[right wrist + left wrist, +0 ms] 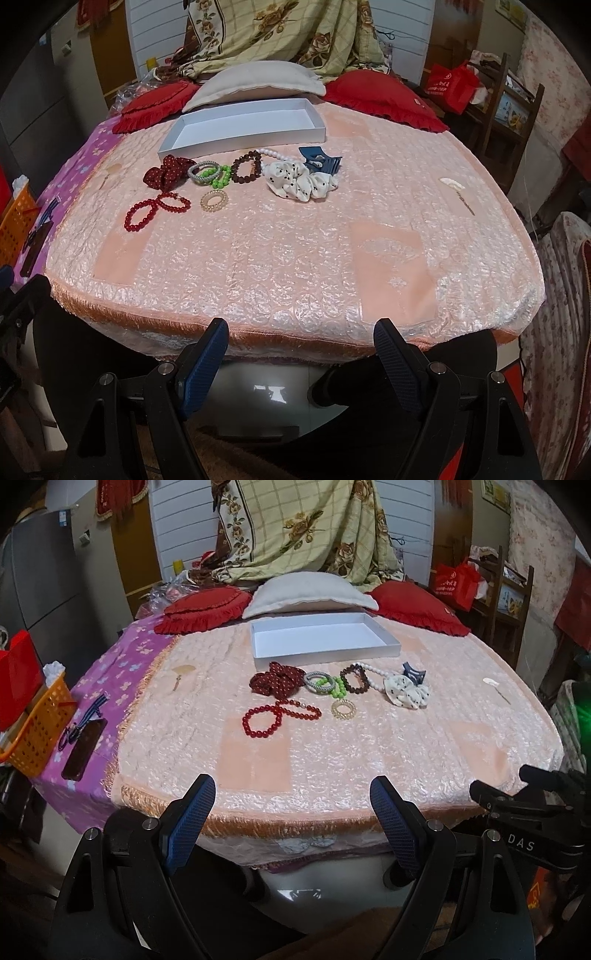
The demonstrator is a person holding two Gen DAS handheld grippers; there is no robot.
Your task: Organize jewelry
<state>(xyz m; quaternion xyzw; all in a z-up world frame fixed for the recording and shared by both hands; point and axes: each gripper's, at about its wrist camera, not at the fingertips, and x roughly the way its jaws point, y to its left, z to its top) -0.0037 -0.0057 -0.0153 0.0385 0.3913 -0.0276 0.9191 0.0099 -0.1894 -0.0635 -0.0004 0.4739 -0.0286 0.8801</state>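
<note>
An empty white box [369, 651] [243, 138] lies at the far side of the pink bedspread [332, 746] [295, 258]. In front of it sit a dark red dotted scrunchie [275, 677] [168, 171], a red bead necklace [258, 716] [144, 214], a grey ring [314, 681], green beads [338, 690] [218, 179], a brown bead bracelet [354, 679] [245, 168], a gold coil tie [342, 709] [213, 200], white pearls [373, 672], a white dotted scrunchie [406, 694] [299, 181] and a blue claw clip [413, 672] [321, 160]. My left gripper [291, 794] and right gripper [301, 338] hang open off the near edge, holding nothing.
Red cushions [207, 609] [384, 96] and a white pillow [310, 592] lie behind the box. At the left are an orange basket [37, 731], a dark case [83, 749] and a purple sheet [122, 672]. A hairpin [458, 192] lies at the right. Wooden shelves [498, 107] stand far right.
</note>
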